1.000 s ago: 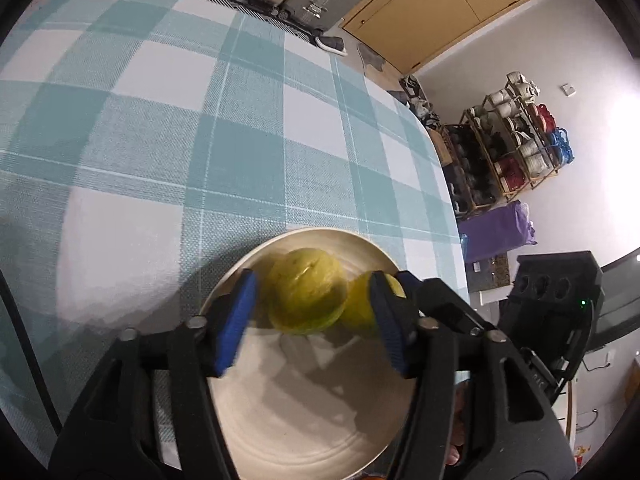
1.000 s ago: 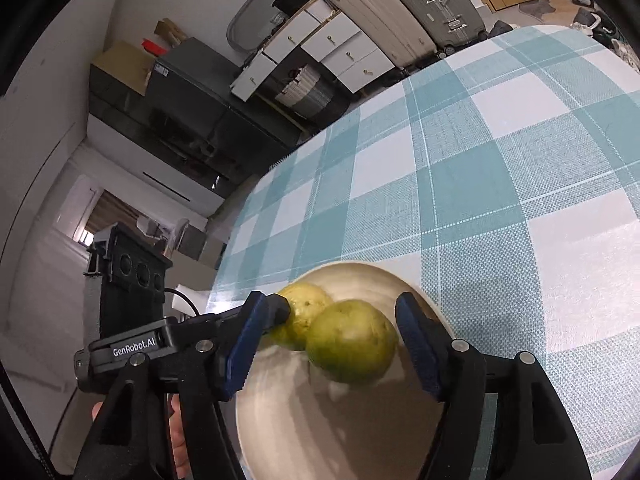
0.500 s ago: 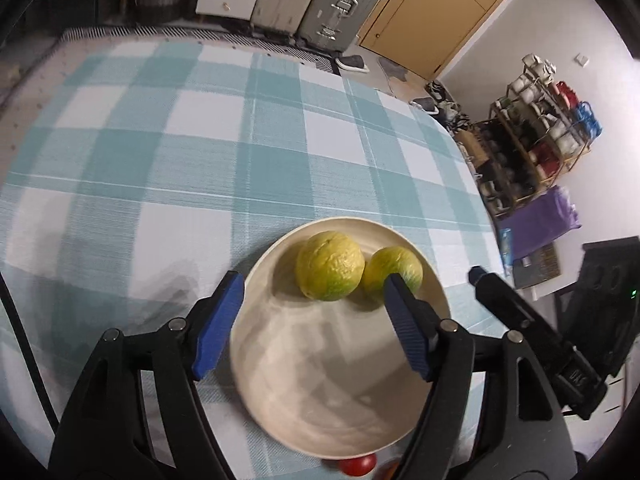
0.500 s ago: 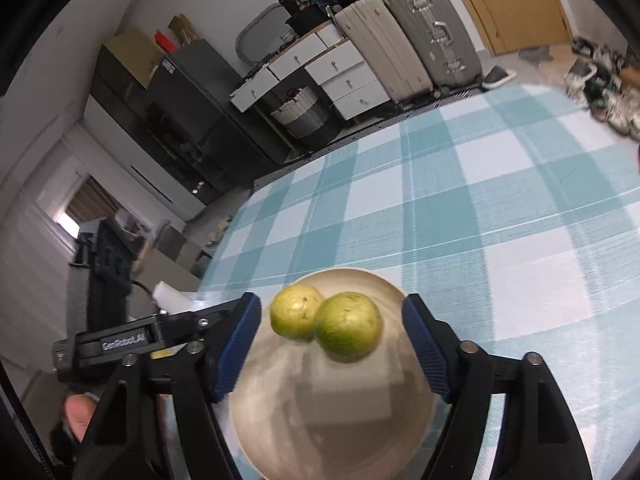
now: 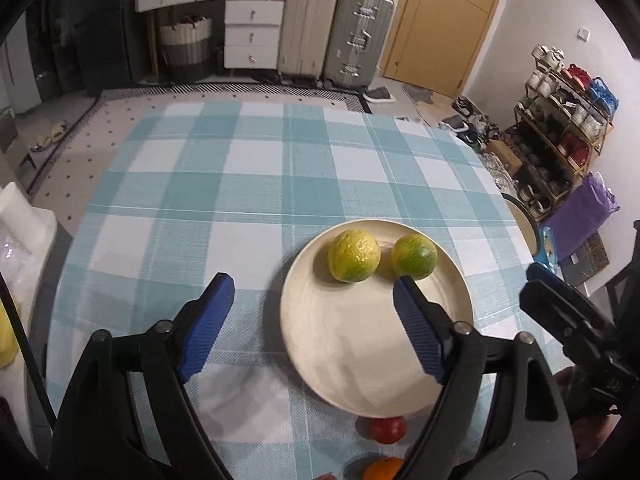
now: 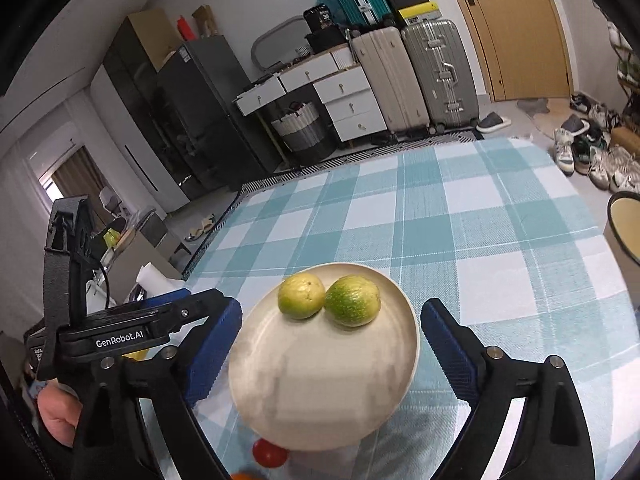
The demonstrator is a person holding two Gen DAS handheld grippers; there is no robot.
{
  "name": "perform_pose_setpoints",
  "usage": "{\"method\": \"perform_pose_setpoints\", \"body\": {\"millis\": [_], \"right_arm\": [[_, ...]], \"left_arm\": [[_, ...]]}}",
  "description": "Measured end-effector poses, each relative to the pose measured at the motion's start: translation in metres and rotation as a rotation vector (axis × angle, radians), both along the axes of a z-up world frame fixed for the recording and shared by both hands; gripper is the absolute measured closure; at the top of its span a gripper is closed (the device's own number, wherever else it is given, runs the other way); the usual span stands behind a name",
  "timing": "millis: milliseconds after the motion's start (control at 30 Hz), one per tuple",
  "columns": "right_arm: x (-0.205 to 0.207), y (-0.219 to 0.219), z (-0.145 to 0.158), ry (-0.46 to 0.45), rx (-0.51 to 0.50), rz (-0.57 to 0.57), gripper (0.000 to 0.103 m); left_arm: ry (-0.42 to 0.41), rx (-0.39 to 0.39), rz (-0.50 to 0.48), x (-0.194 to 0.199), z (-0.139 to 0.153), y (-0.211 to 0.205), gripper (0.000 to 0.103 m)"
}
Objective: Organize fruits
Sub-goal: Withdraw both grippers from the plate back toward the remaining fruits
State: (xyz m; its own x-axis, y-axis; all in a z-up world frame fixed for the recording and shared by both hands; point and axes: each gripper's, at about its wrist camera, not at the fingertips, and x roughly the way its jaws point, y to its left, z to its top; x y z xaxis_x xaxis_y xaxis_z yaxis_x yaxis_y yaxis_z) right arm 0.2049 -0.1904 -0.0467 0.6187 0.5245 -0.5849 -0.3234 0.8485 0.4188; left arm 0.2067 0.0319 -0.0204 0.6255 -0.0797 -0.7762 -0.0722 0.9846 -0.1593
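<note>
A cream plate (image 5: 360,352) (image 6: 320,392) on the checked tablecloth holds two yellow-green fruits at its far side: one (image 5: 353,255) (image 6: 301,295) touches the other (image 5: 413,257) (image 6: 352,300). My left gripper (image 5: 310,304) is open and empty, raised above the plate's near left part. My right gripper (image 6: 330,332) is open and empty, above the plate. A small red fruit (image 5: 387,429) (image 6: 270,453) lies on the cloth just in front of the plate. An orange fruit (image 5: 382,468) shows at the bottom edge.
The round table's checked cloth (image 5: 256,184) stretches far behind the plate. A stool with a dark rim (image 6: 624,224) stands at the table's right. Suitcases (image 5: 332,36), drawers and a shoe rack (image 5: 560,120) stand beyond. The other gripper (image 6: 120,332) is at the left in the right wrist view.
Both grippers have opened wider and pulled back and up from the two fruits, which stay on the plate. The red and orange fruits have come into view.
</note>
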Motion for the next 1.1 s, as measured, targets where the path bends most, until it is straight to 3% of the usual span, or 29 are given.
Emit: {"method": "perform_pose_setpoints", "body": {"millis": [267,400,733,1100], "right_arm": [[-0.027,-0.001,0.013,-0.035,-0.009,0.008,0.005],[-0.040,-0.001,0.018,-0.056,-0.014,0.010,0.003],[-0.074,0.004,0.027,-0.108,-0.020,0.007,0.000],[-0.116,0.005,0.023,-0.154,-0.076,-0.002,0.000]], "left_arm": [[-0.053,0.093,0.051,-0.036,0.015,-0.002,0.014],[-0.082,0.104,0.062,-0.053,0.020,-0.001,0.001],[-0.137,0.119,0.061,-0.098,0.030,-0.003,0.001],[-0.130,0.076,0.033,-0.136,0.011,0.003,0.001]]}}
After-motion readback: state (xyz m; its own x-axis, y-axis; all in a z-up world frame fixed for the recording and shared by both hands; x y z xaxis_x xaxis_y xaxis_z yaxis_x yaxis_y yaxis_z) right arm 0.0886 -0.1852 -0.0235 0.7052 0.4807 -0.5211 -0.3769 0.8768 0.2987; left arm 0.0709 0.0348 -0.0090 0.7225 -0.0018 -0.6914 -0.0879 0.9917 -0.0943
